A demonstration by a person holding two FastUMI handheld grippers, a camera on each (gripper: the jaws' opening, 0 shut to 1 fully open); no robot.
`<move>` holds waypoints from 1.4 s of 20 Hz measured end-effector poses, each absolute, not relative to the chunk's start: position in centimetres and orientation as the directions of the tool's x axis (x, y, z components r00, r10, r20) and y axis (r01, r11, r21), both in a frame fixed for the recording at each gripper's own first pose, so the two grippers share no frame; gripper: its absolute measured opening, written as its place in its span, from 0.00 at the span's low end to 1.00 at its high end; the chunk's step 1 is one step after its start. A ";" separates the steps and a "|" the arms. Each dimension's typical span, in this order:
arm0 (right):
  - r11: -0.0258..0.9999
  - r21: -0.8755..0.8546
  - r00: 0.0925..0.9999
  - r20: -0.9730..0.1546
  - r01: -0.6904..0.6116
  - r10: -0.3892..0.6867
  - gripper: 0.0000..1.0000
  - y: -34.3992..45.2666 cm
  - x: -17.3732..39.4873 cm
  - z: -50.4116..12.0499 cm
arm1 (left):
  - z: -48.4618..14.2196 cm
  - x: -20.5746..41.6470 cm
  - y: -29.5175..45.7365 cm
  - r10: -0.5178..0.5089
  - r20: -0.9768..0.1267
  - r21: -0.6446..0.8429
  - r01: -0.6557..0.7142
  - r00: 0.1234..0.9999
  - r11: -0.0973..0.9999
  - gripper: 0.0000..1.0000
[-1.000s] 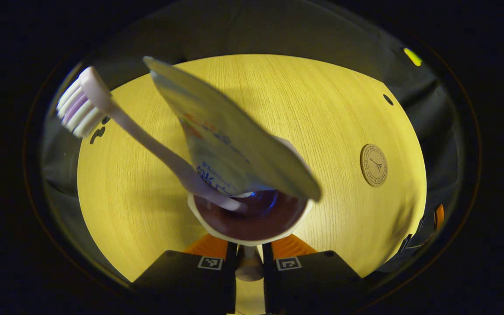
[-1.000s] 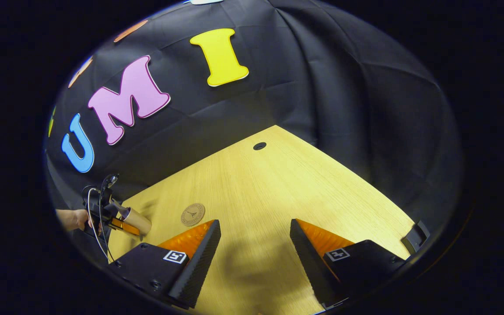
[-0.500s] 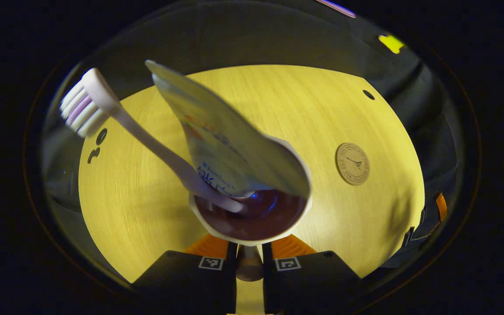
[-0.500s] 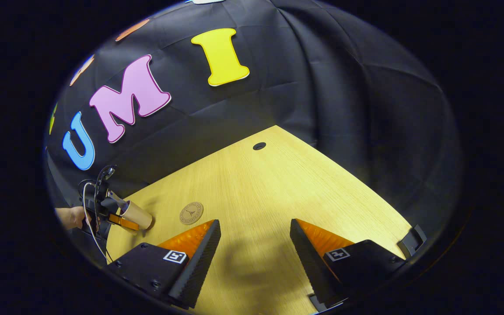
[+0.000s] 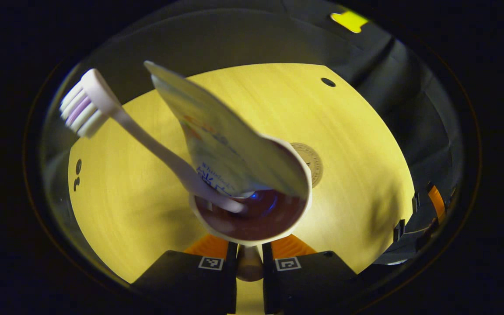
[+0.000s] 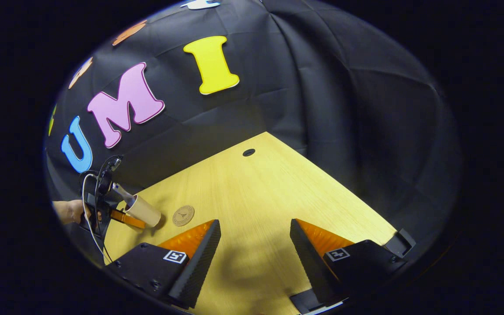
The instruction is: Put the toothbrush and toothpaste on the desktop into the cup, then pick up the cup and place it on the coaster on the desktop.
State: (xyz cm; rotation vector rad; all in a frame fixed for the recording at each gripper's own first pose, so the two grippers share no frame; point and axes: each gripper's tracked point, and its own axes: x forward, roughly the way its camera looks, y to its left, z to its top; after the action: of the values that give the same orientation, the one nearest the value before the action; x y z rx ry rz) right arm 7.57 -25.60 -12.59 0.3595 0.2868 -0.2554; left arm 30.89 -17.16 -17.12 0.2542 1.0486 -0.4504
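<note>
Left hand-held gripper (image 5: 249,262) clamped on the cup's handle, low centre of the left gripper view; right hand-held gripper (image 6: 255,245) spread apart, holding nothing, over the bare surface (image 6: 256,192). Cup (image 5: 252,205) carried off the surface, rim pale, inside dark, centre frame and partly covering the coaster (image 5: 311,159). Toothbrush (image 5: 120,122) leaning to upper left, white bristles striped purple; toothpaste (image 5: 217,135), a flat soft tube, slanting up beside it. Probably light but top-heavy: best kept upright, gripped firmly at the handle. In the right gripper view, tan outside of cup at lower left, just beside coaster.
</note>
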 end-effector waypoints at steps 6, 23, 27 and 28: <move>0.873 0.329 0.907 -0.343 0.361 -0.245 0.98 -27.9 4.9 -14.2 | -17.8 31.2 -23.7 -0.248 -0.884 0.015 0.555 0.397 0.832 0.28; 0.851 0.306 0.880 -0.357 0.426 -0.313 0.98 -30.4 2.7 -14.7 | -19.3 30.9 -26.0 -0.185 -0.899 0.077 0.558 0.398 0.826 0.31; 0.876 0.291 0.895 -0.347 0.385 -0.279 0.98 -28.7 3.6 -13.9 | -17.7 30.9 -26.0 -0.222 -0.868 0.058 0.533 0.445 0.844 0.72; 0.881 0.289 0.900 -0.342 0.375 -0.271 0.98 -28.2 3.8 -13.6 | -17.0 30.5 -26.1 -0.242 -0.860 0.041 0.534 0.449 0.844 0.74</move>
State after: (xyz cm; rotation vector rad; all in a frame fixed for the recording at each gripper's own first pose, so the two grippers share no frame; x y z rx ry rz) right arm 3.76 -28.21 -13.56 0.3579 0.2987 -0.3422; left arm 30.47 -26.13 -17.03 0.3282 0.9961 -0.4907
